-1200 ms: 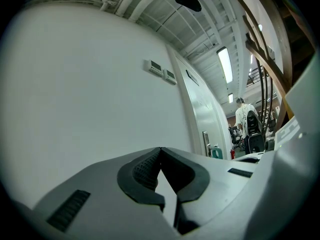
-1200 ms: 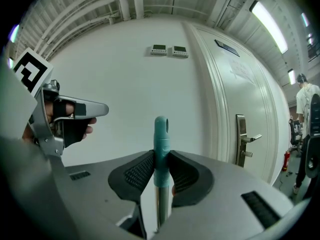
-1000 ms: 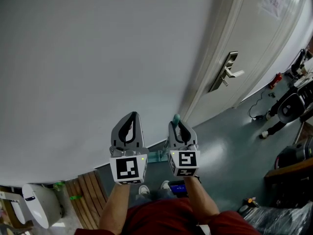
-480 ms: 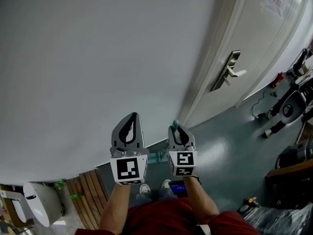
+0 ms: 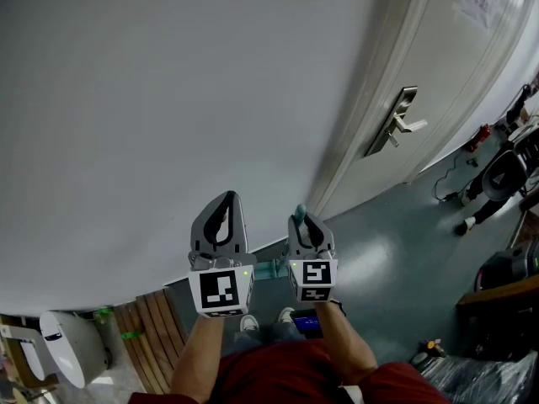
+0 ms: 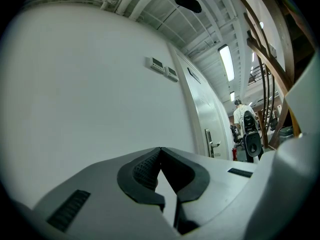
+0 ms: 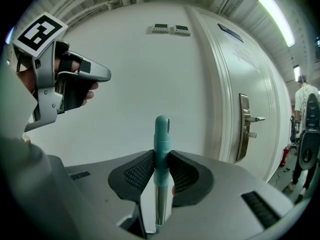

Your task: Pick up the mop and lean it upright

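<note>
The left gripper (image 6: 160, 153) has its jaws pressed together with nothing between them. Just beside it, the right gripper (image 7: 161, 155) is clamped on the mop (image 7: 161, 134), pads on the teal end of its upright handle. Beyond both stands the white wall (image 5: 168, 99), with the door (image 5: 446, 66) to its right.

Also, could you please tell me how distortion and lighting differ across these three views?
Head view: wide-angle curves the white wall and door, light even. Left gripper view: fisheye, black corners, ceiling lamp blown out. Right gripper view: same black corners, mop handle sharp, strip light glaring top right.
</note>
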`<action>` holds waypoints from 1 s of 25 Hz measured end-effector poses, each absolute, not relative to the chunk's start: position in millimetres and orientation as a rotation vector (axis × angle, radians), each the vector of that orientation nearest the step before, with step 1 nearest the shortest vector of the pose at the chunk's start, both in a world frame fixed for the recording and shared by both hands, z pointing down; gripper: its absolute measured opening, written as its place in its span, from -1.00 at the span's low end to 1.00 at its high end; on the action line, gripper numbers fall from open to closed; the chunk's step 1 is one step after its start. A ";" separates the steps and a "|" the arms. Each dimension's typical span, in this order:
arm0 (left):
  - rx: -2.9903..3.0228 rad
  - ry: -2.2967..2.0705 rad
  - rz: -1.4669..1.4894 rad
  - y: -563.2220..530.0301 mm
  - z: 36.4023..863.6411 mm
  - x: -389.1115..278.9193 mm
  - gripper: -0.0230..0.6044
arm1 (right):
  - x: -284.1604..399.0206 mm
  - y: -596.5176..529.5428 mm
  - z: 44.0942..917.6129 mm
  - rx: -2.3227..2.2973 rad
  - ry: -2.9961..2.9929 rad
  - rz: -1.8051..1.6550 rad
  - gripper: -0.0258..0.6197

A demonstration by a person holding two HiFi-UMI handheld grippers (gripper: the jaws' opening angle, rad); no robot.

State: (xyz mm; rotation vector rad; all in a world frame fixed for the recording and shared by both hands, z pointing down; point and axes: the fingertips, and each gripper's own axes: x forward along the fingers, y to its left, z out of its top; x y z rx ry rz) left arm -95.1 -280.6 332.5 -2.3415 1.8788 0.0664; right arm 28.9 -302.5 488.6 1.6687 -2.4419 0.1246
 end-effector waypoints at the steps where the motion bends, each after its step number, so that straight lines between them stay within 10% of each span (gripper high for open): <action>1: -2.342 1.880 0.066 -281.2 332.7 -95.1 -0.91 | 29.0 -303.3 488.6 1.669 -2.443 0.124 -0.59; 25: -2.309 1.901 0.074 -282.5 325.4 -104.6 -0.91 | 12.1 -349.0 495.3 1.659 -2.429 0.110 -0.59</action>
